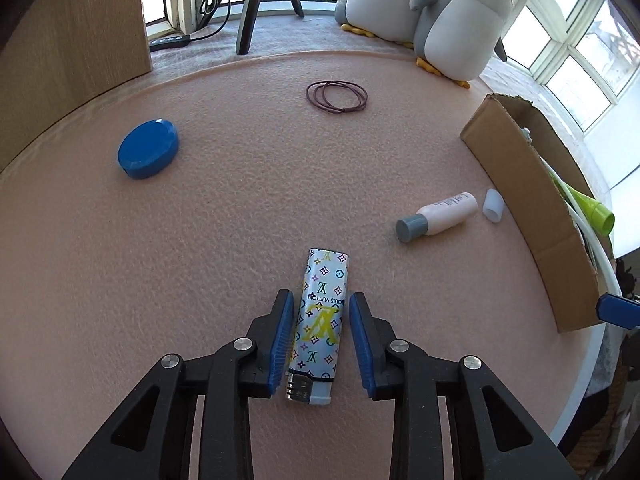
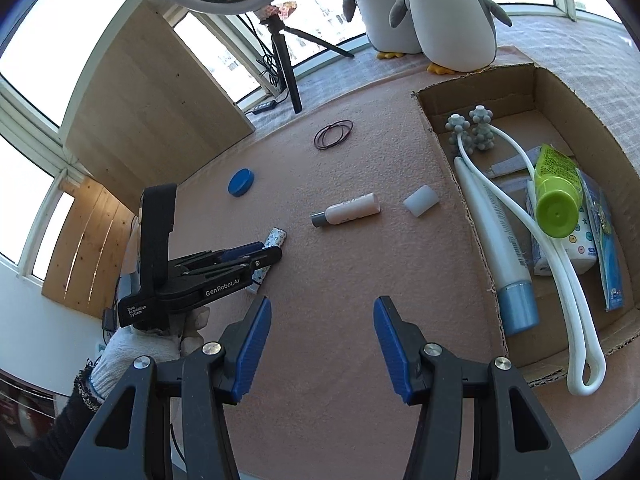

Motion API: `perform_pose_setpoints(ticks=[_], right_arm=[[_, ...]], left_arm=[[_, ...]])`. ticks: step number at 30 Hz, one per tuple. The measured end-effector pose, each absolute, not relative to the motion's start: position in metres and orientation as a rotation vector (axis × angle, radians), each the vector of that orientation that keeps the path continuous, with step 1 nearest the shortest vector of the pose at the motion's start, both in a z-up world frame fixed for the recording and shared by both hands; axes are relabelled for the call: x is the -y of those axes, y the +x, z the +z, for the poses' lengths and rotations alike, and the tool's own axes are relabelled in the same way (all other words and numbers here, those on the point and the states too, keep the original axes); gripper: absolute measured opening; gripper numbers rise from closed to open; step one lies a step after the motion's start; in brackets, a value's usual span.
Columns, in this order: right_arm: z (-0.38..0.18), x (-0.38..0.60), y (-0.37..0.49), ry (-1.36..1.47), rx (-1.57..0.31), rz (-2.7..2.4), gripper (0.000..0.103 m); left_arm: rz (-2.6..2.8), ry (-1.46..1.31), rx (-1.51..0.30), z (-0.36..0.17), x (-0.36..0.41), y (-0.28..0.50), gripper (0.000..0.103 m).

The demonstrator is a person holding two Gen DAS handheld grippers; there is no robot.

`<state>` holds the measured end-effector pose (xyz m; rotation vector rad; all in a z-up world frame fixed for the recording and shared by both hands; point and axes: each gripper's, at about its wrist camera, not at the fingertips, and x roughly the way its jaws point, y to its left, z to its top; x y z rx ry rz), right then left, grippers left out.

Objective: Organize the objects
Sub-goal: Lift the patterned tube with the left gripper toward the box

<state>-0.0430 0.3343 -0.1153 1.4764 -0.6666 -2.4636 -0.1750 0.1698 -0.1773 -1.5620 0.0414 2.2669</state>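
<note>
I am straddling the patterned lighter (image 1: 320,320) with my left claw (image 1: 320,340), its blue pads parted on either side and not yet pinching, while the lighter is lying flat on the pink worktop (image 1: 200,220). My right claw (image 2: 322,344) is hanging released over bare felt, gripping nothing. Beyond are lying a small pink bottle (image 1: 440,218), a blue lid (image 1: 148,154) and hair ties (image 1: 337,96). Next, I judge, calls for clenching, lifting, then carrying toward the cardboard box (image 2: 472,216).
</note>
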Motion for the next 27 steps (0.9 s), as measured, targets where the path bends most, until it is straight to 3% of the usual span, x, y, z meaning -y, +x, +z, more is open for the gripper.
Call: perform_pose_setpoints(ticks=[5,7,16,27], right_arm=[[-0.115,-0.329,-0.042,1.474,0.655,-2.465,0.05],[-0.115,-0.329,-0.04,1.474,0.653,-2.469,0.05],[-0.106,-0.346,-0.025,1.448,0.657,-2.533,0.05],[-0.095,-0.381,-0.001,1.422,0.68,-2.617,0.05]], left_arm=[[2.289,-1.549,-0.096,-0.177,-0.169,-0.165,0.033],[2.302,-1.543,-0.106,-0.178,-0.171,-0.163,0.026],[2.278,-1.515,-0.005,-0.165,-0.177,-0.157,0.025],[2.199,-1.327,-0.015,-0.106,-0.262,-0.15,0.025]])
